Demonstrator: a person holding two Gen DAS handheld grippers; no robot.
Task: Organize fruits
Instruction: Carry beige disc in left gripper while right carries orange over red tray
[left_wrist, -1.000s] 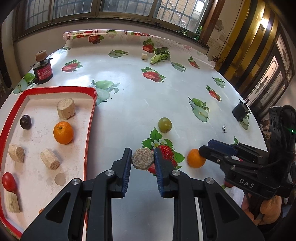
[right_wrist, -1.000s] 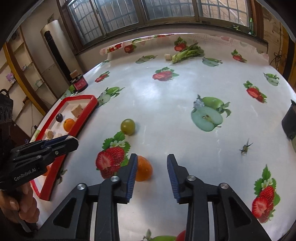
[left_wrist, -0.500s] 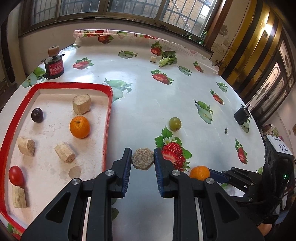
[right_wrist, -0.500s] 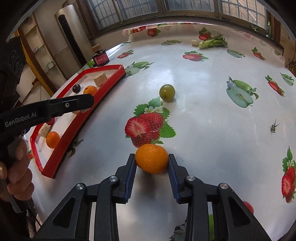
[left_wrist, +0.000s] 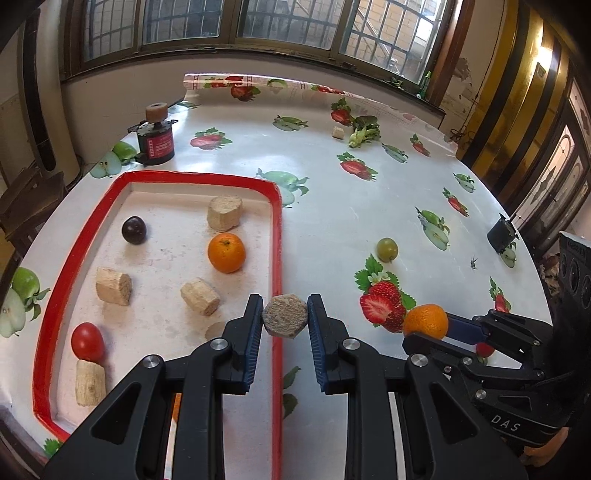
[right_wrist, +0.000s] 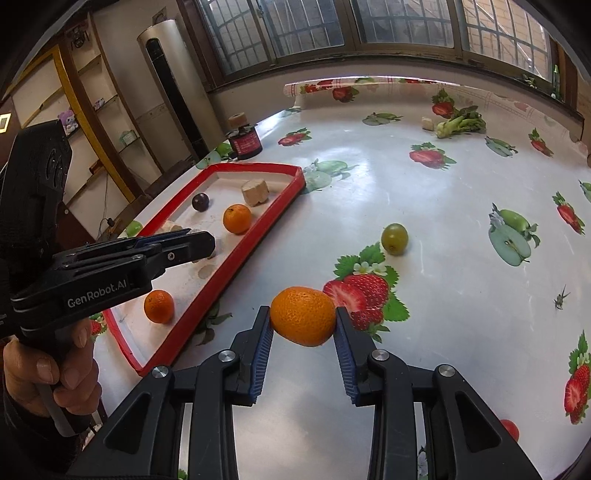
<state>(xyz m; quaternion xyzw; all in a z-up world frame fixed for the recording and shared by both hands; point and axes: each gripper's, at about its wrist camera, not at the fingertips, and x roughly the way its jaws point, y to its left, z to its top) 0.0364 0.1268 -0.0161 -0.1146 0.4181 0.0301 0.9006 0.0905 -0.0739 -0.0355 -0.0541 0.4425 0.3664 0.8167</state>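
Observation:
A red-rimmed white tray (left_wrist: 277, 236) lies at the left and holds an orange (left_wrist: 226, 252), a dark plum (left_wrist: 134, 230), a red tomato (left_wrist: 87, 341) and several tan chunks. My left gripper (left_wrist: 284, 317) is shut on a grey-brown hexagonal chunk (left_wrist: 284, 315), which hangs over the tray's right rim. My right gripper (right_wrist: 303, 323) is shut on an orange (right_wrist: 303, 315), lifted above the tablecloth just right of the tray (right_wrist: 255, 229). The left wrist view shows that held orange (left_wrist: 425, 320) at the right. A green round fruit (right_wrist: 394, 238) lies loose on the table beyond it.
A black-and-red canister (left_wrist: 155, 142) stands behind the tray. A leafy green vegetable (left_wrist: 364, 131) and a small tan cube (left_wrist: 337, 132) lie at the far side. A black object (left_wrist: 500, 232) sits at the right edge. A small red fruit (right_wrist: 509, 430) lies near my right gripper.
The right gripper closed on the orange, lifted it and carried it left toward the tray. The left gripper moved left with its chunk, from the strawberry print to above the tray's rim.

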